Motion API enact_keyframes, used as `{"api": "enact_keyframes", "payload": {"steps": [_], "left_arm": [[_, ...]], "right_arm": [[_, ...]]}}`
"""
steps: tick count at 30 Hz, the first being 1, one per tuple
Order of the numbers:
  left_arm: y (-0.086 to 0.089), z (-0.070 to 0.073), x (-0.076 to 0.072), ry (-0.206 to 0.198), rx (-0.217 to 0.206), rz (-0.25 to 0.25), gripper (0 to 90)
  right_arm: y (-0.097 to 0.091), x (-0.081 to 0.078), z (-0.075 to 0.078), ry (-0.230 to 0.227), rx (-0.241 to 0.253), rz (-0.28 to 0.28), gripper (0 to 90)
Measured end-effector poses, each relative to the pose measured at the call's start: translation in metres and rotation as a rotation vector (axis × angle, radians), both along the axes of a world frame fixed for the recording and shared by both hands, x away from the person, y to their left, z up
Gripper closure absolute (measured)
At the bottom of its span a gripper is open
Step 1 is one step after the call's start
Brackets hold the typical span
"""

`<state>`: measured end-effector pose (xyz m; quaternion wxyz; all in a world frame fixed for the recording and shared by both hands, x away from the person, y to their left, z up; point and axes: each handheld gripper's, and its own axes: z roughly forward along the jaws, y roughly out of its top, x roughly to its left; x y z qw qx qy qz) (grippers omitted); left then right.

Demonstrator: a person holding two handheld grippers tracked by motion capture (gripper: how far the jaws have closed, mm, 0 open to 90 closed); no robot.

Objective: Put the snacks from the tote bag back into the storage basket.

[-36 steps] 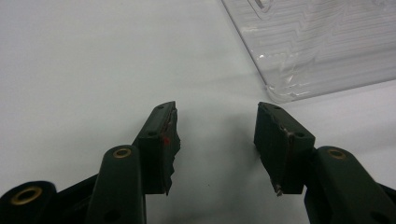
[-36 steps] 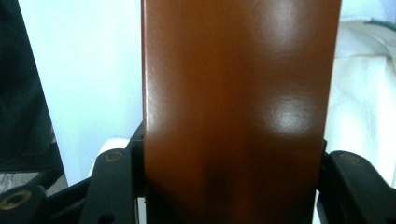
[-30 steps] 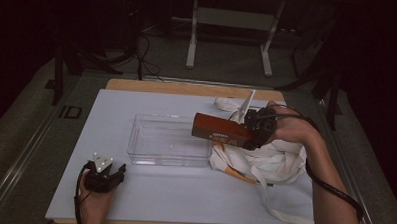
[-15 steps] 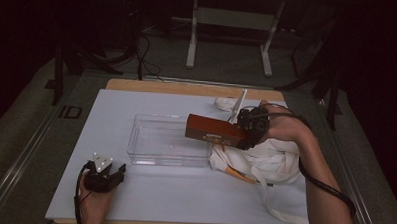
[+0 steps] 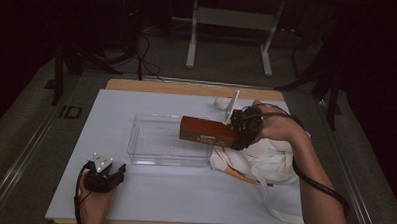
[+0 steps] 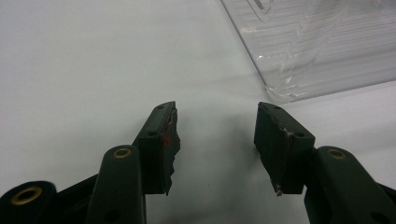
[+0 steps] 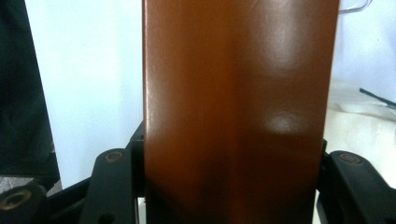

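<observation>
Above the right end of the clear tray (image 5: 168,140), the right gripper (image 5: 243,128) clamps a brown box (image 5: 208,131) — held off the table; the left gripper (image 5: 104,175) rests near the front edge, jaws apart.

A table (image 5: 152,86) with a wooden edge carries a large white sheet (image 5: 148,200) that covers almost all of its top. On the sheet, near the middle, stands a clear plastic bin (image 5: 155,140). To its right lies a crumpled white cloth (image 5: 270,159), with an orange thing (image 5: 238,174) at its near left edge. A small white object (image 5: 221,103) lies at the far side.
</observation>
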<state>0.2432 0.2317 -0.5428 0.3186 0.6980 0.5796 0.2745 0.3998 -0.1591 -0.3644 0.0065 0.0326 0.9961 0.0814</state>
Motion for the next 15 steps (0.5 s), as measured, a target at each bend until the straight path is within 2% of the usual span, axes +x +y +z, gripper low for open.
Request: {"api": "enact_keyframes", "payload": {"steps": [15], "left_arm": [[0.0,0.0,0.0,-0.001,-0.001,-0.001,49.5]], "right_arm": [[0.016,0.0,-0.004,0.007,-0.029,0.025,43.5]]}}
